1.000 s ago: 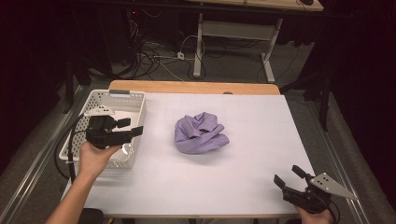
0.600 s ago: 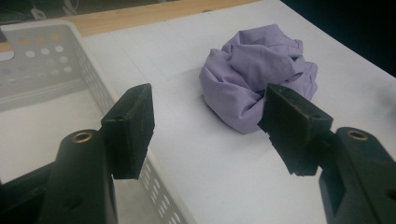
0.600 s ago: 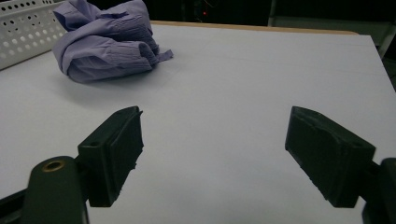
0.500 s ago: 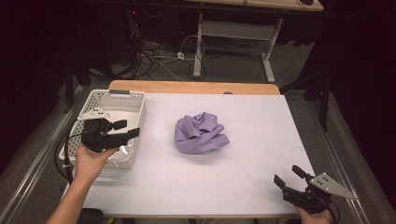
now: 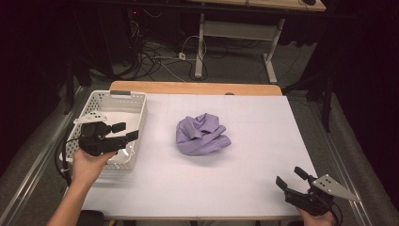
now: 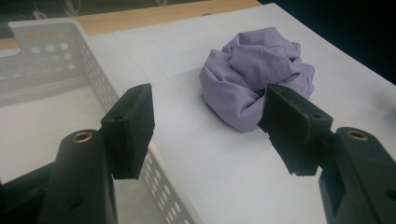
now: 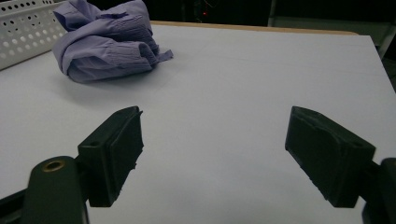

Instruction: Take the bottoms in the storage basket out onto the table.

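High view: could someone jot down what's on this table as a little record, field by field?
surface: white table
cloth: crumpled purple cloth, lying mid-table, untouched
basket: white perforated basket at the table's left edge, no cloth in it
left gripper: left gripper held over the basket's near end, jaws open, pointing toward the cloth, nothing between them
right gripper: right gripper at the near right corner, jaws open, nothing between them

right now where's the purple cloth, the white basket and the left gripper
purple cloth (image 5: 202, 135), high view, middle of the crumpled heap
white basket (image 5: 114, 95), high view, far rim
left gripper (image 5: 125, 131), high view, midway between its open fingertips, above the basket's right wall
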`<state>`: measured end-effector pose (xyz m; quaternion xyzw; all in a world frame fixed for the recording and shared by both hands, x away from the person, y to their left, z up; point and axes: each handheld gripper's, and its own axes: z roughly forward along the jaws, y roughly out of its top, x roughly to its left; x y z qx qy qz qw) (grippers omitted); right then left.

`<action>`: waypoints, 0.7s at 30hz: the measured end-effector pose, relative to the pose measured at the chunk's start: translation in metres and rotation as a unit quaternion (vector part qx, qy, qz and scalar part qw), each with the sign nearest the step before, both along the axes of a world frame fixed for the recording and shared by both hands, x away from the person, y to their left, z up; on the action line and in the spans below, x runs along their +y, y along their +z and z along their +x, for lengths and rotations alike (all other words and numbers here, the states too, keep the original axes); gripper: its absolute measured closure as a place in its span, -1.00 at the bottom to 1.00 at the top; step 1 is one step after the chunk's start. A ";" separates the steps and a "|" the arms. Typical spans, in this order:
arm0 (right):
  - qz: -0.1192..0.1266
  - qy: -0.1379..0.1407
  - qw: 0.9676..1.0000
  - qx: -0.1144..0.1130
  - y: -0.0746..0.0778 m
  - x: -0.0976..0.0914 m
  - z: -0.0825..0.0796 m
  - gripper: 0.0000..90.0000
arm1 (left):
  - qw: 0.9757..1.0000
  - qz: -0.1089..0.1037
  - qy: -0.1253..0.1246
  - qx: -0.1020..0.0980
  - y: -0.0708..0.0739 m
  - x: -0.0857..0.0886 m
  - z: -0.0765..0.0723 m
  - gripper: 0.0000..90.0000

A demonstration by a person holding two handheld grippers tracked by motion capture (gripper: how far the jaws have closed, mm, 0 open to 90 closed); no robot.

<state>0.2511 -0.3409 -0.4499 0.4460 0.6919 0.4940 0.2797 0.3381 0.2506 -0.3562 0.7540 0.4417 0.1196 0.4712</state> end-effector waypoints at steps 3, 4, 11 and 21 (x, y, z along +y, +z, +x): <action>0.000 0.000 1.000 0.000 0.000 0.000 0.000 -0.56 | 1.000 -0.002 0.003 -0.002 0.000 0.002 -0.002 -0.24; -0.001 0.001 1.000 0.000 0.000 0.000 0.000 -0.56 | 1.000 -0.002 0.004 -0.002 0.000 0.003 -0.003 -0.24; -0.002 0.001 1.000 0.000 0.000 0.000 0.000 -0.56 | 1.000 -0.003 0.009 -0.006 -0.003 0.007 -0.008 -0.24; -0.002 0.001 1.000 0.000 0.000 0.000 0.000 -0.56 | 1.000 -0.011 0.020 -0.008 -0.008 0.015 -0.015 -0.24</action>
